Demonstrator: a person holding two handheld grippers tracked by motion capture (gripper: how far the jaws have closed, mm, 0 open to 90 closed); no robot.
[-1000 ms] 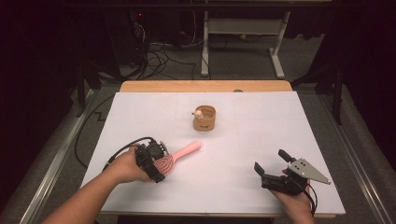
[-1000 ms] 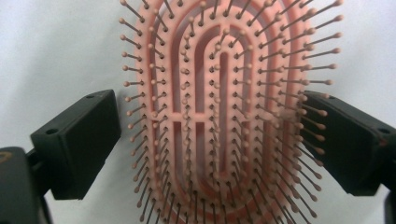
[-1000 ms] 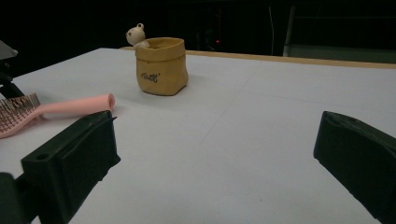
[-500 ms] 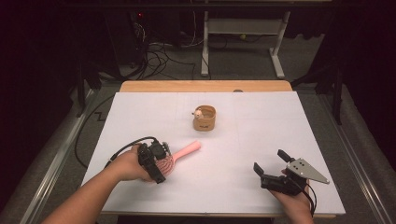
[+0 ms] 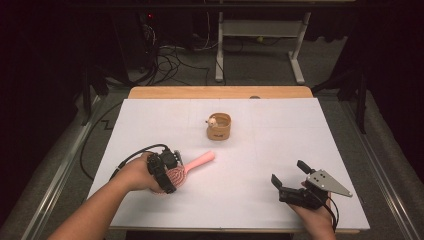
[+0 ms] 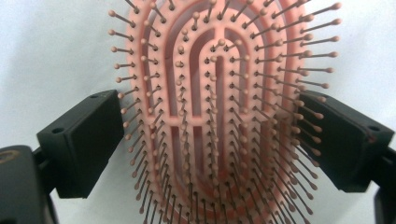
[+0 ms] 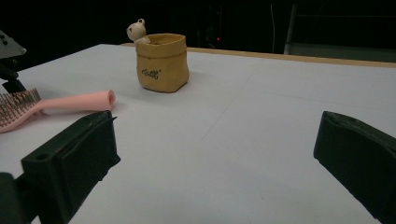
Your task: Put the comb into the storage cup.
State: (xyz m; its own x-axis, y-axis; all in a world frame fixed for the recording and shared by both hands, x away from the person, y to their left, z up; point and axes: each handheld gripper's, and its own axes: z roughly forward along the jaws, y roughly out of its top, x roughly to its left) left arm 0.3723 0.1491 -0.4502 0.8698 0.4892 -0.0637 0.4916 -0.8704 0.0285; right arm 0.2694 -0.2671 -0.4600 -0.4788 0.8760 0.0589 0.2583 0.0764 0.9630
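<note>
So far the left gripper (image 5: 167, 172) has its jaws straddling the bristled head of the pink hairbrush (image 6: 219, 112) lying on the counter (image 5: 250, 150), not visibly clamped, lifting yet undone, while the right gripper (image 5: 292, 182) waits open.

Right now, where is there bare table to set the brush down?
Bare patches: between the pouch and the right hand-held gripper, and the whole far right. It is crowded only near left, where the left hand-held gripper straddles the brush.
</note>
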